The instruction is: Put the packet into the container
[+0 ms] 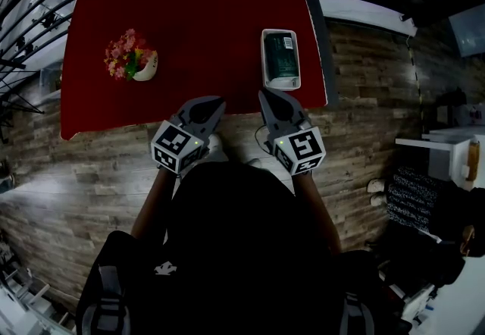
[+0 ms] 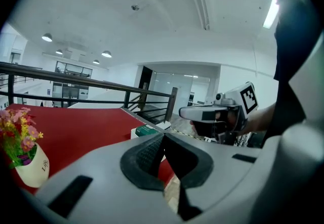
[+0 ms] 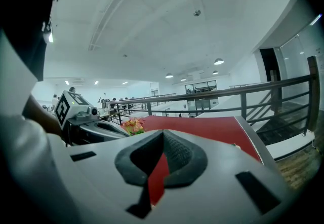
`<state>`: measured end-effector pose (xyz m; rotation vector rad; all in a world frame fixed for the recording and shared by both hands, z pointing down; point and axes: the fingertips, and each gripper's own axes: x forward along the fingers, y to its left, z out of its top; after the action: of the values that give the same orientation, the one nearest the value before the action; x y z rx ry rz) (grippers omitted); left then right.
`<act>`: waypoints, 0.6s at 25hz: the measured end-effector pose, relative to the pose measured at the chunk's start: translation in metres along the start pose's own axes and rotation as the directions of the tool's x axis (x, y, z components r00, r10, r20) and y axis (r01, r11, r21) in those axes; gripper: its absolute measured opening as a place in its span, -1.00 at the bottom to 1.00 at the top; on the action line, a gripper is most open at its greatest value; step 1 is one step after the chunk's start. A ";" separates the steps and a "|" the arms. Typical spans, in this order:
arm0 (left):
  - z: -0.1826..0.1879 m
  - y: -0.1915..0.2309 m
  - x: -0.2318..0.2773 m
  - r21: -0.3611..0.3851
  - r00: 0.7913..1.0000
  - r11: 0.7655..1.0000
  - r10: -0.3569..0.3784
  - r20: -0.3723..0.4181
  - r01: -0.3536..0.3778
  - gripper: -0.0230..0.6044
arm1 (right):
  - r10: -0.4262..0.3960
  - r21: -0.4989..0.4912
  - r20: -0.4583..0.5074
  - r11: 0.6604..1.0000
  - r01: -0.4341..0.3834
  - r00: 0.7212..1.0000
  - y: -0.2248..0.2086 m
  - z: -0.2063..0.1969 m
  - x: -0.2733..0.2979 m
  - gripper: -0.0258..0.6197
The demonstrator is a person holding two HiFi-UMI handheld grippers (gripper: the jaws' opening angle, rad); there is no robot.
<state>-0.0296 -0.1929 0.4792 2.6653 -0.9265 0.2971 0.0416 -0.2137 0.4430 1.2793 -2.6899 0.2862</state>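
Observation:
A white container (image 1: 280,82) stands near the right front corner of the red table (image 1: 189,15), and a dark green packet (image 1: 281,55) lies inside it. In the left gripper view the container (image 2: 135,132) and the packet (image 2: 148,129) peek out just past the jaws. My left gripper (image 1: 218,102) hovers over the table's front edge, shut with nothing held. My right gripper (image 1: 264,94) is just in front of the container, also shut and empty. Both gripper views show the jaws pressed together: the left gripper (image 2: 163,137) and the right gripper (image 3: 162,134).
A small white vase of pink and yellow flowers (image 1: 132,59) stands on the left part of the table. A metal railing (image 2: 101,88) runs behind the table. Wood-plank floor (image 1: 91,174) surrounds it. A white counter (image 1: 447,144) sits at the far right.

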 end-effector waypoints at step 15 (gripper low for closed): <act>0.024 -0.005 -0.010 -0.029 0.993 1.000 0.004 0.118 0.000 -0.89 | 0.030 0.005 0.026 1.000 -0.030 0.999 0.010 0.003 -0.003 -0.86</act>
<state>-0.0321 -0.1922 0.4526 2.6795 -0.9609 0.1266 0.0358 -0.2060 0.4386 1.2537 -2.7340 0.2831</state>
